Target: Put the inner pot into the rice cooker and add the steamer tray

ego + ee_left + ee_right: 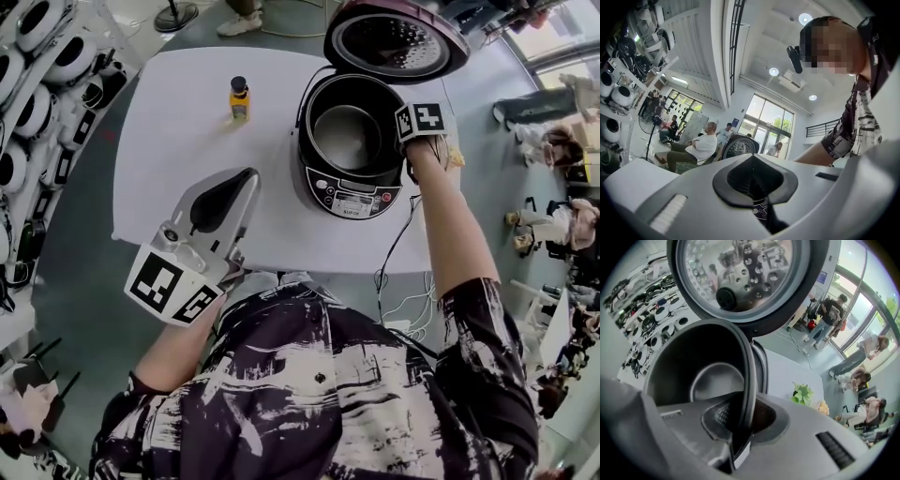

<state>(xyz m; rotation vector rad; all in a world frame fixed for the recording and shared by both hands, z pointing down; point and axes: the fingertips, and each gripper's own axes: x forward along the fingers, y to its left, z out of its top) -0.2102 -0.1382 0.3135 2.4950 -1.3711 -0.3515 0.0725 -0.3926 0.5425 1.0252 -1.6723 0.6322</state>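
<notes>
The dark rice cooker (352,192) stands on the white table (178,122) with its lid (394,37) swung up and back. The inner pot (347,136) sits in the cooker's well, its grey bottom showing. My right gripper (401,141) points steeply down at the pot's right side, under its marker cube. In the right gripper view the gripper (740,427) is shut on the rim of the inner pot (693,376), below the lid (740,277). My left gripper (248,178) is held level over the table's front left, shut on nothing (757,187). No steamer tray is in view.
A small orange bottle (239,98) with a black cap stands on the table behind the left gripper. A green plant (802,393) sits right of the cooker. The power cord (394,262) hangs off the front edge. Shelves of cookers (28,94) line the left; people sit at right.
</notes>
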